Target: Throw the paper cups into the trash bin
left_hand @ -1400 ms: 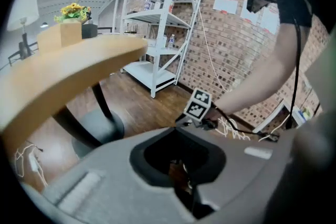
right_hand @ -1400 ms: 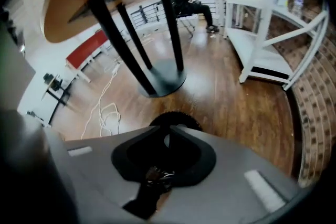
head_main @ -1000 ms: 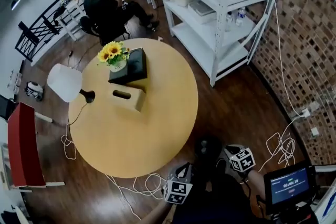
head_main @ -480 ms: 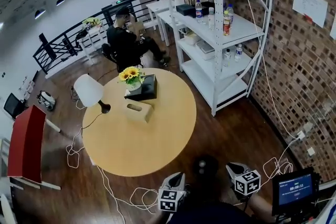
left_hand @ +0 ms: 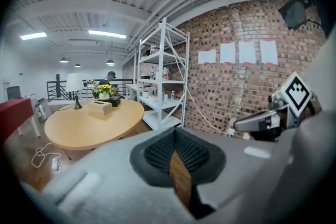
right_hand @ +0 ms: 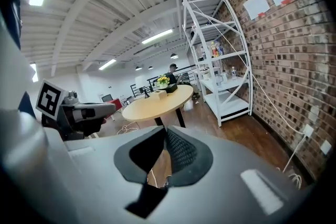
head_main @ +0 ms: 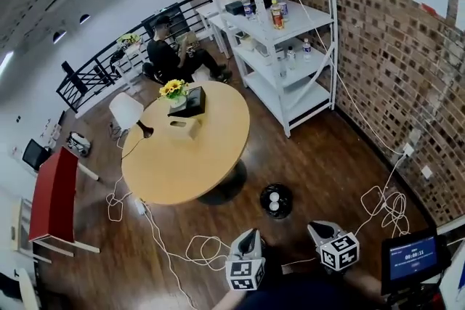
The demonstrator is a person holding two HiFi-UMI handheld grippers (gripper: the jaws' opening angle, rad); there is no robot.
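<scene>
A black round trash bin [head_main: 264, 202] stands on the wooden floor just right of the table's foot. Two white paper cups [head_main: 274, 196] lie inside it. My left gripper [head_main: 251, 234] and right gripper [head_main: 314, 227] hover side by side at the bottom of the head view, on the near side of the bin and apart from it. In the left gripper view the left gripper [left_hand: 176, 137] has its pads together with nothing between them. The right gripper [right_hand: 164, 131] looks the same in its own view: shut and empty. No cup lies on the table.
The round wooden table [head_main: 182, 167] carries a tissue box [head_main: 183, 128], sunflowers [head_main: 173, 89] and a lamp [head_main: 126, 111]. A white shelf rack [head_main: 290, 33] lines the brick wall. A person [head_main: 168, 54] sits behind the table. Cables [head_main: 196, 250] loop on the floor, a small monitor [head_main: 410, 258] sits at right.
The head view has drawn back and up, so the table looks smaller and farther. The trash bin with the cups has come fully into view. Both grippers stay low and empty.
</scene>
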